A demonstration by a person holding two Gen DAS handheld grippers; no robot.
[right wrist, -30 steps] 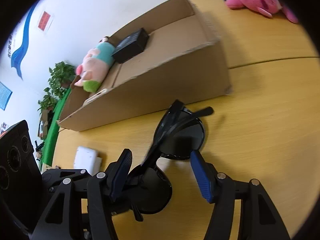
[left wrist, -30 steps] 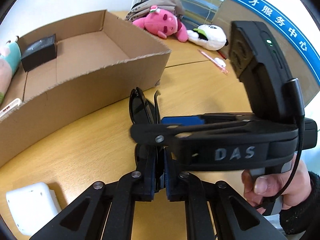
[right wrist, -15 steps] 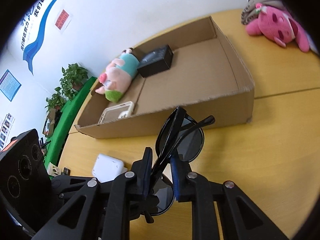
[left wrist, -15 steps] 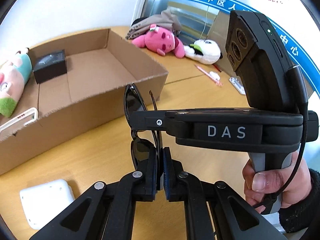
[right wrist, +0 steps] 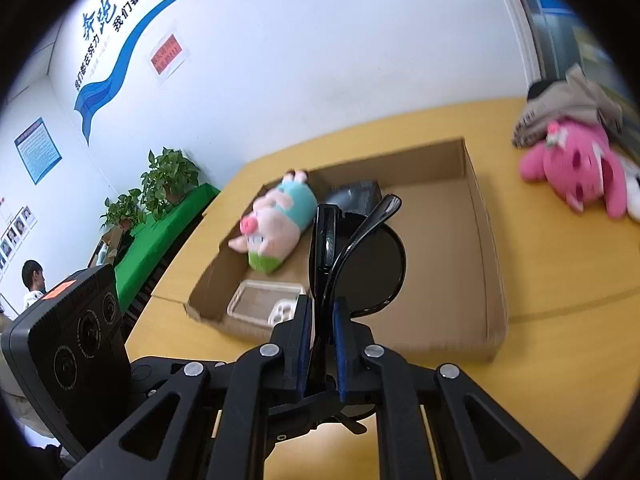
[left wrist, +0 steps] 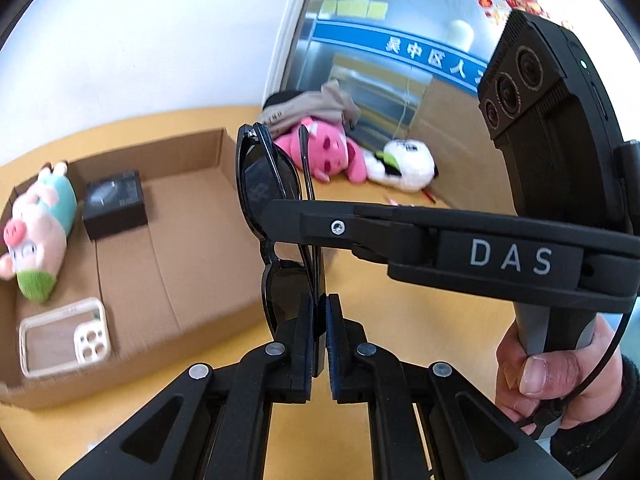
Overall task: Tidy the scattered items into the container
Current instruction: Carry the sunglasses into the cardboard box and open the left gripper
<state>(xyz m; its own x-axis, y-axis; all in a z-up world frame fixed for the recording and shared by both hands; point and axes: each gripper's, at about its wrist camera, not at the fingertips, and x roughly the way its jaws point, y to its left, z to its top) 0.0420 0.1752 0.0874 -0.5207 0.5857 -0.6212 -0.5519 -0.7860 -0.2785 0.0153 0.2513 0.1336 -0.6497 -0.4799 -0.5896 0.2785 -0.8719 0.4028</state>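
Observation:
Folded black sunglasses (left wrist: 264,184) are held up in the air by both grippers. My left gripper (left wrist: 319,312) is shut on their lower lens end. My right gripper (right wrist: 320,316) is shut on the frame; its finger crosses the left wrist view (left wrist: 360,228). The sunglasses (right wrist: 368,264) hang above the near wall of the open cardboard box (left wrist: 192,216), also in the right wrist view (right wrist: 476,240). Inside the box lie a pig plush (left wrist: 38,228), a black box (left wrist: 114,204) and a clear phone case (left wrist: 64,336).
A pink plush (left wrist: 328,156), a white plush (left wrist: 404,164) and a grey garment (left wrist: 308,108) lie on the wooden table (left wrist: 400,320) beyond the box. The pink plush also shows at the right in the right wrist view (right wrist: 576,168). A pen lies near the white plush.
My right gripper closed on the sunglasses. Both grippers then lifted them off the table and up over the box's near wall.

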